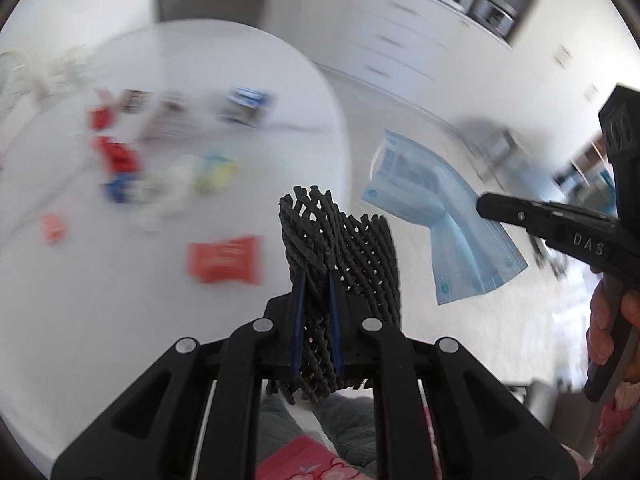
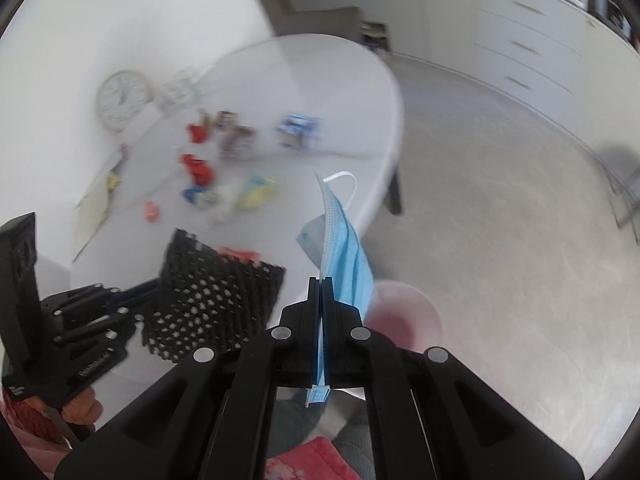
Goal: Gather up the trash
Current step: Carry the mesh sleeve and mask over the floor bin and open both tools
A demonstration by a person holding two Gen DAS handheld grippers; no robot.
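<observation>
Blue mask: one disposable face mask, pinched between the closed fingers of the right gripper, hanging in the air past the table edge, one white ear loop sticking up.
Black mesh: one black foam net sleeve, clamped in the left gripper, fingers closed on it, carried off the table surface.
Grippers: two, each held by a hand; both loaded, both tilted downward, side by side and near each other.
Pink container: one pinkish round shape low and just right of the right gripper, blurred; looks like a bin or bowl, cannot tell for sure.
Table: one white round table, behind and left of both grippers.
Left on table: one red flat packet nearest, one small red scrap, a red-and-blue cluster, one yellow-green wrapper, one blue-white carton, some brownish packs. Blur prevents an exact count; roughly six to eight pieces.
Progress: judged early to midway. Two items picked and in transit, not yet dropped; bulk of the litter untouched.
Remaining: release mask and mesh into the container, then return for the rest.
Other: one wall clock beyond the table, white drawers along the far wall.
</observation>
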